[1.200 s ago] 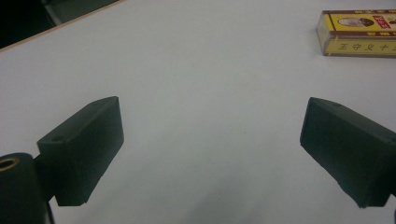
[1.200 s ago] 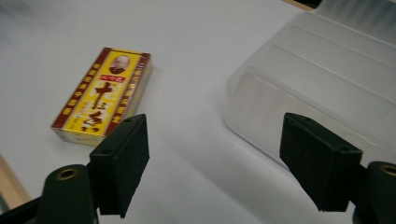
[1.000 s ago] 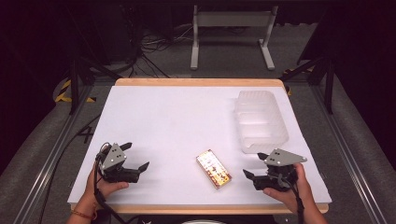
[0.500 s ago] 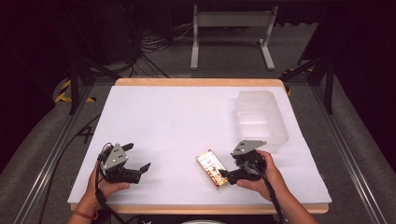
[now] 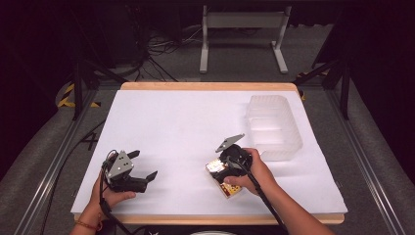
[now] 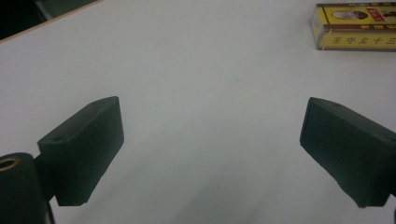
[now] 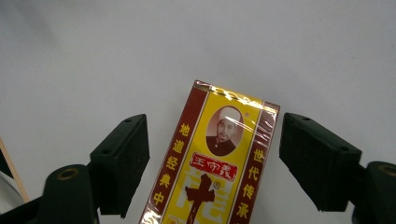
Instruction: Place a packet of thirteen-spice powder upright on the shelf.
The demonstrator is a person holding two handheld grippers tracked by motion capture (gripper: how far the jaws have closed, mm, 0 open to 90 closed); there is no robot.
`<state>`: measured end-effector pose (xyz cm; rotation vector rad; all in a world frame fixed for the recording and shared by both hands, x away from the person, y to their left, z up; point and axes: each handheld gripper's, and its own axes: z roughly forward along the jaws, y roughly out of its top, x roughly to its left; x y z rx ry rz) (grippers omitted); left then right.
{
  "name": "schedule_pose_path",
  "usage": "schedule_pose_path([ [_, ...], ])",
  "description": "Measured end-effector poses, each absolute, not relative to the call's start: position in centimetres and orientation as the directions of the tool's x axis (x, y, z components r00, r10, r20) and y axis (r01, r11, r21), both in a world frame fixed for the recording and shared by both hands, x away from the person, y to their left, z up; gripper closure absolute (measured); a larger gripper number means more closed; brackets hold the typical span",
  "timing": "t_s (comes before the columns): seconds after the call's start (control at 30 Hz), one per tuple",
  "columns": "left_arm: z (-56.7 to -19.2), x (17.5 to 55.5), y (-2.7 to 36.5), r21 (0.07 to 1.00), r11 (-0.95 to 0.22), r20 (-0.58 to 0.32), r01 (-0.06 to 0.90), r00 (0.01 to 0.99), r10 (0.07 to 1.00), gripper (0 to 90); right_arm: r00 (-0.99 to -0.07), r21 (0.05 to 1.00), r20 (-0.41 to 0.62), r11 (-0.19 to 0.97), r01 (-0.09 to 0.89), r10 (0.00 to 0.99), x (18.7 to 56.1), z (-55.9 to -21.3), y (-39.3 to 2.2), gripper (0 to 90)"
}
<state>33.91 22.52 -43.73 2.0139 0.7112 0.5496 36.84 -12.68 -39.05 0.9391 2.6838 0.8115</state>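
Counter [image 5: 186,127]: white top with a wooden edge, seen from above.

Yellow and dark red box [image 5: 224,179]: flat, wrapped in clear film, printed with a small portrait and Chinese characters. It lies on the counter near the front edge, right of centre, partly covered by the right gripper in the high view. In the right gripper view the box [image 7: 215,163] lies between the two jaws, with a gap on each side.

Right gripper [image 5: 226,166]: held over the box, jaws spread wide, touching nothing.

Left gripper [image 5: 142,176]: held low at the front left of the counter, well apart from the box, jaws spread with bare counter between them.

Clear plastic container [image 5: 274,128]: at the right side of the counter, beyond the box.
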Motion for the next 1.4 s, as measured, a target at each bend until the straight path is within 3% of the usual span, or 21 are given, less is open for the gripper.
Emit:
schedule_pose_path([
  [0.37, -43.7, 33.9, 22.5, 0.861, -0.431, 0.102, 0.270, 0.738, 0.667, 6.9, -0.743, 0.453, 0.014, 0.659, 0.601, 0.669, 39.0, -40.4, -10.7, 24.4],
  [0.83, -43.8, 33.9, 22.5, 0.862, -0.429, 0.098, 0.271, 0.741, 0.665, 6.9, -0.698, 0.412, 0.039, 0.625, 0.663, 0.715, 40.0, -41.7, -10.1, 25.6],
  [1.4, -43.8, 34.0, 22.6, 0.861, -0.427, 0.095, 0.276, 0.738, 0.668, 6.8, -0.707, 0.392, -0.007, 0.652, 0.649, 0.708, 40.1, -42.2, -9.1, 27.8],
])
